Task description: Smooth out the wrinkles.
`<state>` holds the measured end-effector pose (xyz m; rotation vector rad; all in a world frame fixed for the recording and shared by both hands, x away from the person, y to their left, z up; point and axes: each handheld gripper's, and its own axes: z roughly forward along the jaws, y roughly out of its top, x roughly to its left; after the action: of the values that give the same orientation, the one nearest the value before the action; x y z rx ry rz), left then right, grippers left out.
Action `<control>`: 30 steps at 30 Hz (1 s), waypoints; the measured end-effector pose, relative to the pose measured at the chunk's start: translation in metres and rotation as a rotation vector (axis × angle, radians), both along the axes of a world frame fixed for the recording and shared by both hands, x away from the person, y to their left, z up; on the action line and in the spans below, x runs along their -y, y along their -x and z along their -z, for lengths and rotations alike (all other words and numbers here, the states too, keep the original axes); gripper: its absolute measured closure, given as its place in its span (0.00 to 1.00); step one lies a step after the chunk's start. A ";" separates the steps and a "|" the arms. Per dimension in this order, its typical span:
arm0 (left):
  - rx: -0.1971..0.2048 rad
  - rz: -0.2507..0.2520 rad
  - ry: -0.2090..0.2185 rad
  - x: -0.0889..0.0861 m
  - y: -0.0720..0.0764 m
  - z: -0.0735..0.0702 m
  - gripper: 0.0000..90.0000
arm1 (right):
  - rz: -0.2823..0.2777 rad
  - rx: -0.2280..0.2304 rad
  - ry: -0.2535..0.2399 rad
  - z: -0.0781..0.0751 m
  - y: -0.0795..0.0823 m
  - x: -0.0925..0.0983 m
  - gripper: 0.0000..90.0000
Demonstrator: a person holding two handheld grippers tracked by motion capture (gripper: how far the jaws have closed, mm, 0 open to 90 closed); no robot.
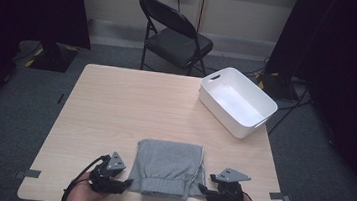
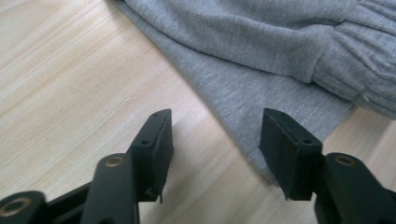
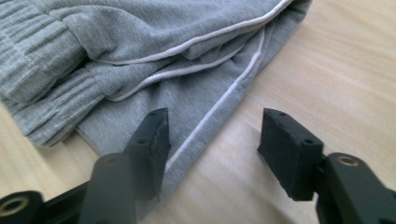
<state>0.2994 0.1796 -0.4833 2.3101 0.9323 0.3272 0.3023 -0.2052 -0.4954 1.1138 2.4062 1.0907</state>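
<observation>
Two grippers flank the folded grey garment at the table's near edge. Left gripper gapes at its left corner, right gripper at its right, both empty, equally near.

On the table, the folded garment lies near the front edge, in the middle. The left gripper is just beside its left front corner and the right gripper just beside its right front corner. The tub stands at the far right on the table, and behind the table stands a chair.
</observation>
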 end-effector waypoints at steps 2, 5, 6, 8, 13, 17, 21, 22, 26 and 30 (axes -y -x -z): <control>0.014 0.004 0.008 -0.001 0.000 0.000 0.36 | -0.001 0.026 -0.009 -0.003 0.000 0.005 0.32; 0.039 0.010 0.038 -0.007 -0.004 -0.004 0.28 | 0.026 0.052 -0.039 -0.011 -0.003 0.021 0.26; 0.044 0.014 0.057 -0.009 -0.006 -0.005 0.24 | 0.028 0.057 -0.031 -0.012 -0.004 0.025 0.25; 0.055 0.011 0.077 -0.012 -0.012 -0.008 0.22 | 0.042 0.061 -0.025 -0.013 -0.005 0.029 0.23; 0.075 0.025 0.085 -0.020 -0.031 -0.006 0.19 | 0.071 0.054 -0.020 -0.006 -0.013 0.041 0.19; 0.075 0.010 0.057 -0.028 -0.044 -0.001 0.17 | 0.069 0.054 0.025 -0.001 -0.018 0.042 0.19; 0.077 -0.017 0.031 -0.037 -0.052 0.005 0.17 | 0.065 0.042 0.053 0.006 -0.020 0.041 0.17; 0.076 -0.020 0.026 -0.039 -0.054 0.007 0.17 | 0.065 0.042 0.053 0.006 -0.020 0.041 0.17; 0.083 -0.005 0.022 -0.042 -0.056 0.011 0.16 | 0.094 0.038 0.059 0.006 -0.021 0.043 0.13; 0.101 0.021 0.033 -0.045 -0.058 0.013 0.17 | 0.137 0.030 0.055 0.007 -0.020 0.041 0.13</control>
<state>0.3569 0.2251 -0.4960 2.2494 0.8564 0.4126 0.3220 -0.2464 -0.5020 1.2152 2.2855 0.9838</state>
